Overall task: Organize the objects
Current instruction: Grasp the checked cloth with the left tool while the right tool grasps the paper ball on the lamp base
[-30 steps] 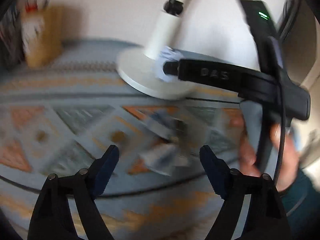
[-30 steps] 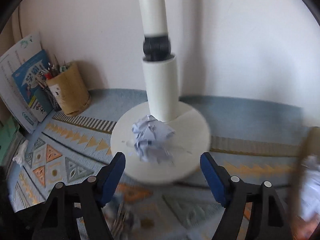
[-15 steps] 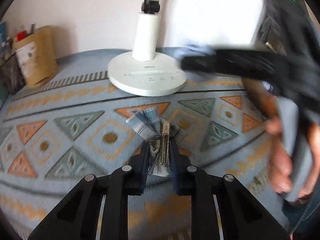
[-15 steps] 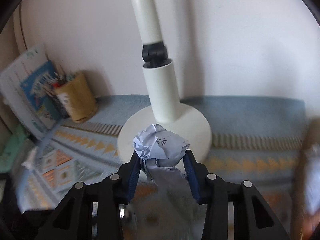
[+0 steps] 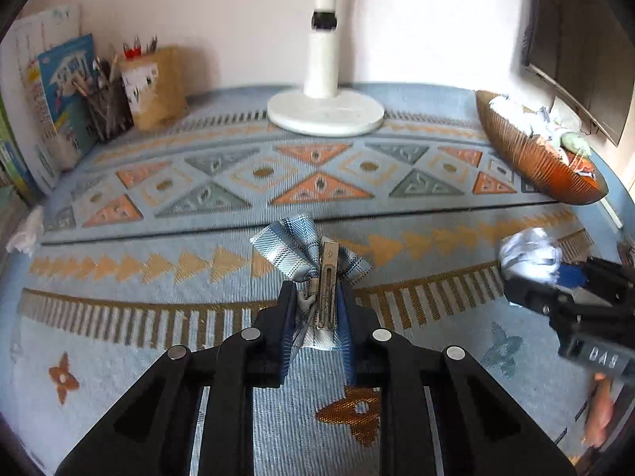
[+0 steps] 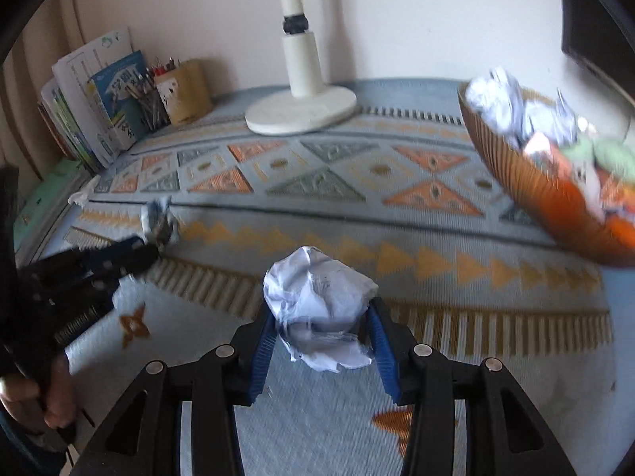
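My left gripper (image 5: 317, 297) is shut on a blue plaid bow hair clip (image 5: 313, 254) with a metal clasp and holds it above the patterned cloth. My right gripper (image 6: 321, 325) is shut on a crumpled paper ball (image 6: 317, 301), lifted off the table. The paper ball also shows at the right of the left wrist view (image 5: 530, 254). The left gripper with the clip shows blurred at the left of the right wrist view (image 6: 158, 222). A ribbed orange-brown bowl (image 6: 528, 190) at the right holds crumpled paper and other scraps; it also shows in the left wrist view (image 5: 528, 158).
A white lamp base (image 5: 325, 113) with its post stands at the back centre. A paper pen holder (image 5: 154, 87), a mesh pen cup (image 5: 107, 111) and books (image 6: 99, 99) line the back left. A white tissue (image 5: 25, 232) lies at the left edge.
Both grippers closed on their objects, the left on the hair clip and the right on the paper ball from the lamp base. Both have since pulled back and up from the lamp.
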Tool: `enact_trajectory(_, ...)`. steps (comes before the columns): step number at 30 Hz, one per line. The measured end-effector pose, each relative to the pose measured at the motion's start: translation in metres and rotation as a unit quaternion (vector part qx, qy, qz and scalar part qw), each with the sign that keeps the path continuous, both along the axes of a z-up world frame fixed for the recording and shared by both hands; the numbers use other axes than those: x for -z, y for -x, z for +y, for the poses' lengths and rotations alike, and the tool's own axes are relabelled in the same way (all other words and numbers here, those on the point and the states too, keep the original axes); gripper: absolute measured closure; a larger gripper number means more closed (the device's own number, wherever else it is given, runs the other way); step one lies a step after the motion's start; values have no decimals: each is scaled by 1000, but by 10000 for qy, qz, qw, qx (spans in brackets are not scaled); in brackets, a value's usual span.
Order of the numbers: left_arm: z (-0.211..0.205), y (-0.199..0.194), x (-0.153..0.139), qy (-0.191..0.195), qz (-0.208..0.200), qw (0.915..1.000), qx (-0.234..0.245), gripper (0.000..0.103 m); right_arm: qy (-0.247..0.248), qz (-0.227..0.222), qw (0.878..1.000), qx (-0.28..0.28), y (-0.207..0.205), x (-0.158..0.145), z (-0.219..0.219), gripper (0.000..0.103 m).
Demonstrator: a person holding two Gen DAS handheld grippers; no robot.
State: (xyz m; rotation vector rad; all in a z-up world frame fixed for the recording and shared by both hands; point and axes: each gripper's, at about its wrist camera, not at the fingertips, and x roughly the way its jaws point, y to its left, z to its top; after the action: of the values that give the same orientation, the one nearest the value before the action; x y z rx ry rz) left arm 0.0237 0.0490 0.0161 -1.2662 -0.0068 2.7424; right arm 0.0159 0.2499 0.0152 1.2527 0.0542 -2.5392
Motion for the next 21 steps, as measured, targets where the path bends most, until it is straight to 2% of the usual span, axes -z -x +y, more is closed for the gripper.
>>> enact_trajectory(2,-7,1,1,-274,-52,9996,18,85,81,-3,9999,-90,0,-1,0,54)
enact_trajectory(3,-8,1,2,-351,-58,9994,15,85,154,-50,9998,-130,1,1,1,41)
enact_trajectory(4,-9,0,1,-382,-59,9993,14,85,144,-34,9999,-86,1,1,4,37)
enact_trajectory(8,-1,-1,4,-217,-47,9998,10,85,199,71,9997,89,0,-1,9,37)
enact_trajectory(12,-3,-1,4,-308,-49,9995,6,85,261,182,9995,85,-2,-5,10,37)
enact_trajectory(14,-3,-1,4,-338,-51,9994,8,85,228,242,9994,31,-3,-6,7,39)
enact_trajectory(15,-3,0,4,-347,-53,9994,9,85,236,288,9993,-6,-4,-7,7,52)
enact_trajectory(16,-4,0,4,-369,-55,9993,10,85,247,347,9991,-48,-7,-8,6,59)
enact_trajectory(19,-6,0,4,-461,-57,9989,8,85,179,685,9975,43,-15,-15,6,59)
enact_trajectory(21,-6,0,4,-479,-55,9988,8,85,154,733,9972,56,-17,-16,6,59)
